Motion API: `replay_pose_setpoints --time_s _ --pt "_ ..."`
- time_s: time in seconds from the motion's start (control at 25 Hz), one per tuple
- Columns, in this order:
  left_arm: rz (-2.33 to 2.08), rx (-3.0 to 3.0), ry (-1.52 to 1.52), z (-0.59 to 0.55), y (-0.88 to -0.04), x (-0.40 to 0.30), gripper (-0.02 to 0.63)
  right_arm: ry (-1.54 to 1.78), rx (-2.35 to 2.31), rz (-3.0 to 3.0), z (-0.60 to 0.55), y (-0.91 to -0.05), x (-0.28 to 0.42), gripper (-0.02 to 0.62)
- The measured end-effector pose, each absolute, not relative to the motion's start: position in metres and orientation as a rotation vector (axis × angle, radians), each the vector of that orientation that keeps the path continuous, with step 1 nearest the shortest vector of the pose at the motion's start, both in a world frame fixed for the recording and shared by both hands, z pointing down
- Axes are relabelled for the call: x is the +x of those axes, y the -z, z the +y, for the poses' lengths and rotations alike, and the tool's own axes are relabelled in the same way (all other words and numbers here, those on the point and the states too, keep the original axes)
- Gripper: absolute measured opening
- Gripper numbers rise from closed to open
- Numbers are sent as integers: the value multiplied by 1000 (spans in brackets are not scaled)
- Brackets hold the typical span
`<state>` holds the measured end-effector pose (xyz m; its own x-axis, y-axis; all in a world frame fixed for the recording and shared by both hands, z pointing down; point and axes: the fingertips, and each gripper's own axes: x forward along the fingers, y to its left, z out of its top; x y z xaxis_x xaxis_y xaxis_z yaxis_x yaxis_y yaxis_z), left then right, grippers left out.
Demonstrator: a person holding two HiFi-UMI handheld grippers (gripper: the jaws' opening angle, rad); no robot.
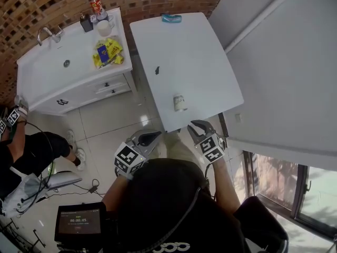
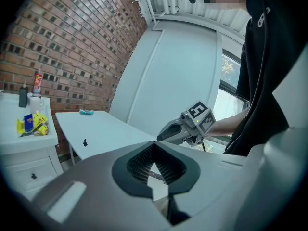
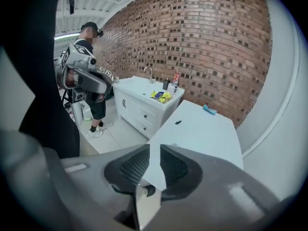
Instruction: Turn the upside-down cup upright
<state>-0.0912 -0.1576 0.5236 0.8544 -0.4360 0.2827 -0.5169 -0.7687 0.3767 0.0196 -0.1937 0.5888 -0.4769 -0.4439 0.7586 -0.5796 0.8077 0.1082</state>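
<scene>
Left hand-held gripper [image 2: 154, 143] closed, empty; right hand-held gripper [image 3: 154, 147] slightly apart, empty.

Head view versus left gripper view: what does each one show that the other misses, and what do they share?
Only the head view: the cup on the white table, near its front edge, and the left gripper seen from outside. Only the left gripper view: that gripper's fingers meeting at the tips, nothing between them. Both: the table, the right gripper, the teal object at the far end.
</scene>
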Motion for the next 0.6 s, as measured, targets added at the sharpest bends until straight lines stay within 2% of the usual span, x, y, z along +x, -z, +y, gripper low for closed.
replay_pose_setpoints --time_s 0.6 --pt "-663 2518 -404 -173 -568 -64 15 -284 690 -2071 -242 -679 39 80"
